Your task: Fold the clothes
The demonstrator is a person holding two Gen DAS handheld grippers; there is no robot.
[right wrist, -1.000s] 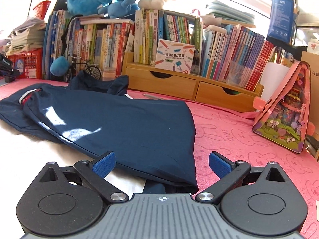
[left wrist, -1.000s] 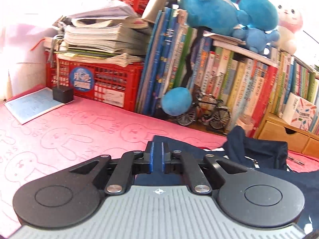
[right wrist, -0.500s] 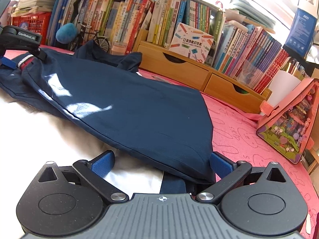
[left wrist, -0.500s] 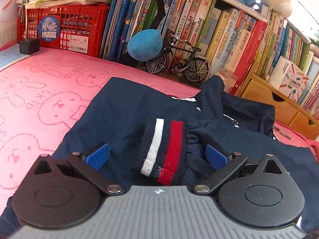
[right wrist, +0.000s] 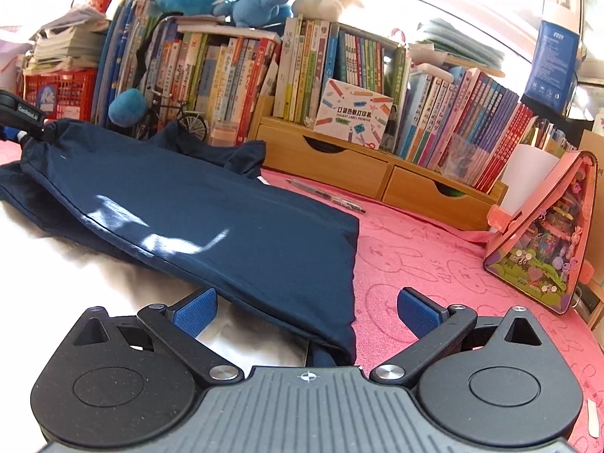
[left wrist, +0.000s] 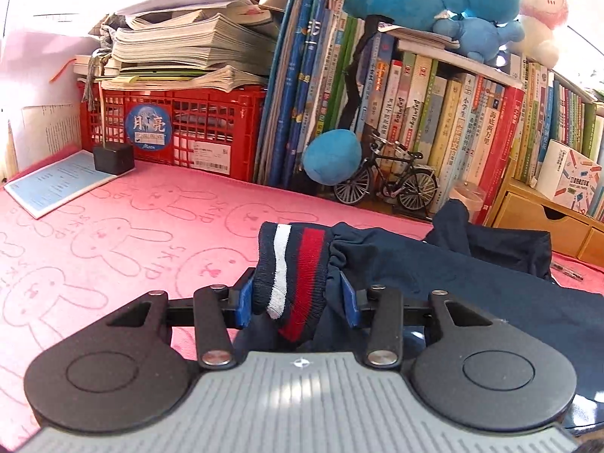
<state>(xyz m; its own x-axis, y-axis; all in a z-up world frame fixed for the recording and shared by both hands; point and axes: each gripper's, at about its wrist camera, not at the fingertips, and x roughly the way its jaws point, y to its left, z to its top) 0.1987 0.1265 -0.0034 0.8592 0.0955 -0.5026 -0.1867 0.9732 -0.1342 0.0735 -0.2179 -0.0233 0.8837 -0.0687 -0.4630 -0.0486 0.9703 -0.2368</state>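
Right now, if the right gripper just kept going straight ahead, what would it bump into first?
Probably the navy garment. The right gripper is open, with the cloth's near corner lying between its fingers, so it would push into that fabric before anything else. Depth is hard to judge.

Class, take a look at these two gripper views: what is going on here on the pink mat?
A person with a handheld gripper in each hand is folding a navy garment spread over a pink bunny-print mat. The left gripper is closing its jaws on the garment's striped ribbed cuff, which sits bunched between the blue pads. The right gripper is open at the garment's other end, its hem corner lying between the pads without being pinched. Books and plush toys line the back.
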